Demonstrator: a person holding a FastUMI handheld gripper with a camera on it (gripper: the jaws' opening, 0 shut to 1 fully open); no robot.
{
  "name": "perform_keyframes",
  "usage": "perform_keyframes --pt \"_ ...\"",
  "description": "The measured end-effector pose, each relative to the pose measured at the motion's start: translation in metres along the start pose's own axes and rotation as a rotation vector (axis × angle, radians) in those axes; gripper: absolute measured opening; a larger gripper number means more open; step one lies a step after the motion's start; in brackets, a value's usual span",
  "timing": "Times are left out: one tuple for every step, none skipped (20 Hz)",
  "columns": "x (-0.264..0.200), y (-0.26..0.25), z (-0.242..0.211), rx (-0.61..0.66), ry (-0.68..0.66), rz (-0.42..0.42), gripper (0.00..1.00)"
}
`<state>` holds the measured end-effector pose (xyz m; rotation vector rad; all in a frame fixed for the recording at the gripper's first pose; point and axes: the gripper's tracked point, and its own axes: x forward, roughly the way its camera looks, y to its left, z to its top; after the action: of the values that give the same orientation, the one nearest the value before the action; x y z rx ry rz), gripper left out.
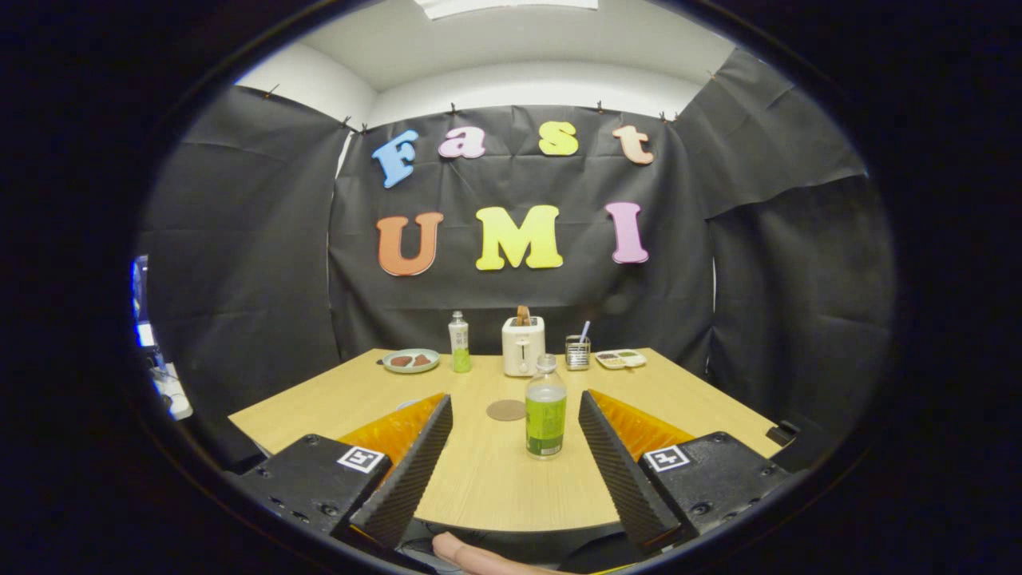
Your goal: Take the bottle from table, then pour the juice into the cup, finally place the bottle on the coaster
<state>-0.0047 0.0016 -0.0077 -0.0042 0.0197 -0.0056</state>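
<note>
The hand-held gripper (515, 407) stands wide open; the clear plastic bottle with a green label (546, 417), its writing unreadable, stands upright between its fingers, beside the round brown coaster (506, 410) on the wooden worktop (495, 479).

Table (495, 479) of pale wood-grain laminate, smooth and matt, clear glossy plastic bottle (546, 417) with paper-like label between the wide-spread fingers of the gripper (516, 407), finger pads (411, 467) ribbed and matt, flat matt cork-like coaster (506, 410) just beyond, glossy toaster (523, 345) far beyond.
</note>
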Motion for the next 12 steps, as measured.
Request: perform_keyframes --pt "0.001 -0.001 -0.001 0.0 0.002 -0.002 1.0" --pt "0.002 -0.004 -0.002 0.0 0.006 -0.006 1.0" --pt "0.003 -0.006 -0.004 -0.001 0.009 -0.01 1.0" --pt "0.005 -0.007 -0.005 -0.001 0.011 -0.014 1.0" --pt "0.007 -0.009 -0.005 0.0 0.011 -0.014 1.0" --pt "0.008 -0.009 -0.006 0.001 0.014 -0.016 1.0" --pt "0.01 -0.01 -0.008 0.002 0.018 -0.018 1.0" --pt "0.012 -0.011 -0.009 0.004 0.022 -0.019 1.0" --pt "0.014 -0.011 -0.011 0.004 0.024 -0.018 1.0" --pt "0.017 -0.012 -0.012 0.004 0.025 -0.018 1.0" --pt "0.02 -0.013 -0.014 0.003 0.027 -0.02 1.0" --pt "0.023 -0.015 -0.016 0.001 0.029 -0.023 1.0"
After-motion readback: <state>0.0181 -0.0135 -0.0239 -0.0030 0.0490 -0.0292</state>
